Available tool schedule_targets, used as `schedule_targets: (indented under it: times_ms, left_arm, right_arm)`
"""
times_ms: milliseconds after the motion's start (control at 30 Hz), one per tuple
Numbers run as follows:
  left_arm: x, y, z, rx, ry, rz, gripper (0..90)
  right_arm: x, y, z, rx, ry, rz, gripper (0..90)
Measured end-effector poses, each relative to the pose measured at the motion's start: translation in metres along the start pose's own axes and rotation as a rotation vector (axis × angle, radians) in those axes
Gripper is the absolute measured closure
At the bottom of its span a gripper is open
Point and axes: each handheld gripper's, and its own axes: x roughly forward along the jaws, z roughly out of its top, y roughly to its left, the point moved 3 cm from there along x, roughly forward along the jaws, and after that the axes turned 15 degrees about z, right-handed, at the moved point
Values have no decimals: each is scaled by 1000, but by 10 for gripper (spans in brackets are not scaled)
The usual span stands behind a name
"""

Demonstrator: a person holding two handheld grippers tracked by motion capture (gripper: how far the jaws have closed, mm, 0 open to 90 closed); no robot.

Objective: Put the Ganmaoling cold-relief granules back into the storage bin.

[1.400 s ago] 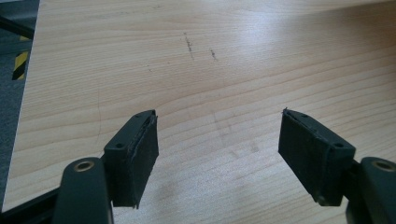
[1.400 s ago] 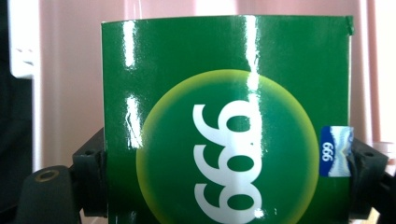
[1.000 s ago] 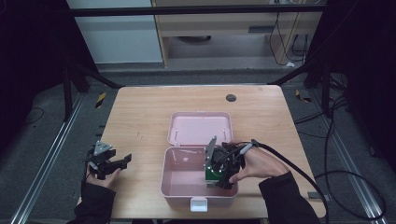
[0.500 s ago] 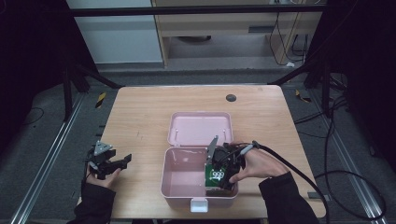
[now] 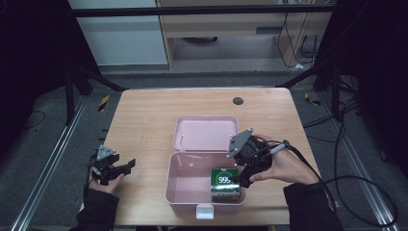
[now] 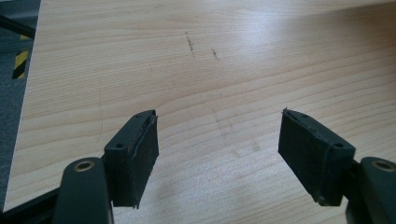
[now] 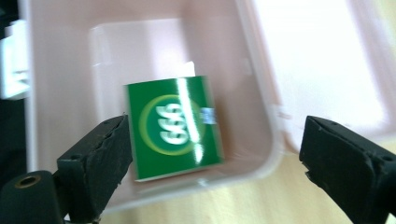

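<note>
Our right gripper [image 7: 210, 163] is wide open, holding nothing, w/ the green pack [image 7: 173, 127] just past its jaws inside the pink box [image 7: 60, 65]. Left gripper [image 6: 219, 154] is wide too, over bare table [image 6: 233, 56]. Risk imo: one jaw straddles the box wall, so closing could clip the rim and shove the box.
</note>
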Motion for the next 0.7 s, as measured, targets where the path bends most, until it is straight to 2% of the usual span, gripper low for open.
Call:
schedule_targets:
  times_ms: [67, 167, 233, 433, 700]
  left_arm:
    - [0, 0, 0, 0, 0, 0, 281]
    - [0, 0, 0, -1, 0, 0, 282]
    - [0, 0, 0, -1, 1, 0, 283]
    - [1, -1, 0, -2, 2, -1, 285]
    - [1, -1, 0, -1, 5, -3, 293]
  right_arm:
    - [-9, -4, -3, 30, -37, -52, 91]
    - [-18, -9, -11, 80, -107, -90, 90]
    - [-23, -11, -19, 107, -124, -124, 88]
    - [-26, -15, -43, 176, -203, -187, 75]
    - [-27, -25, -81, 327, -361, -316, 59]
